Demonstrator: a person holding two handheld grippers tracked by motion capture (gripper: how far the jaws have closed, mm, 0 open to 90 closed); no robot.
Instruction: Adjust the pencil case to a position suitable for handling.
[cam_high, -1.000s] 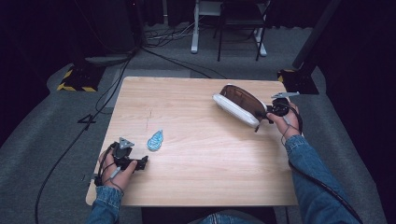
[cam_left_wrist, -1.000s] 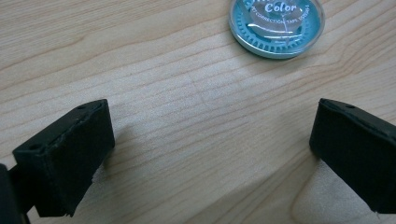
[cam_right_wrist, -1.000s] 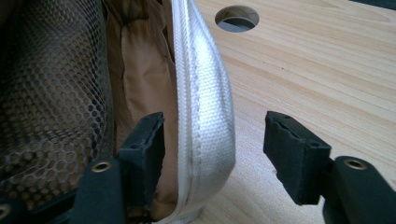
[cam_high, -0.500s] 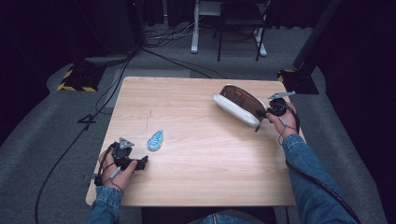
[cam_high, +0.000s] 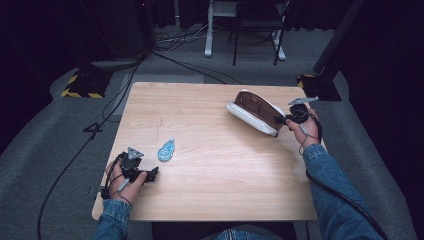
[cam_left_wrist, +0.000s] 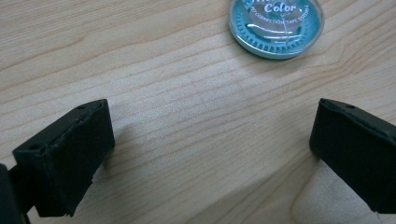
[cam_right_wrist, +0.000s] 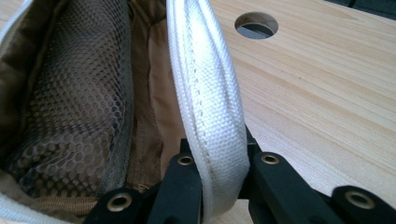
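A white fabric pouch (cam_high: 256, 113) with brown lining lies open on the far right of the wooden table (cam_high: 210, 190). My right gripper (cam_high: 285, 120) is shut on its white rim (cam_right_wrist: 210, 107), at the pouch's right end. The right gripper (cam_right_wrist: 219, 186) view looks into the pouch, where a brown mesh pocket (cam_right_wrist: 70, 107) shows. A teal correction tape dispenser (cam_high: 166, 150) lies flat on the near left of the table. My left gripper (cam_high: 151, 173) rests just below and left of it, open and holding nothing. In the left gripper (cam_left_wrist: 210, 158) view the dispenser (cam_left_wrist: 275, 23) lies ahead of the wide-apart jaws.
A round cable hole (cam_right_wrist: 256, 24) pierces the tabletop beyond the pouch. Past the far edge stand white desk legs (cam_high: 209, 30) and a chair (cam_high: 257, 25), with cables on the floor. A yellow-and-black striped base (cam_high: 80, 82) sits off the table's far left corner.
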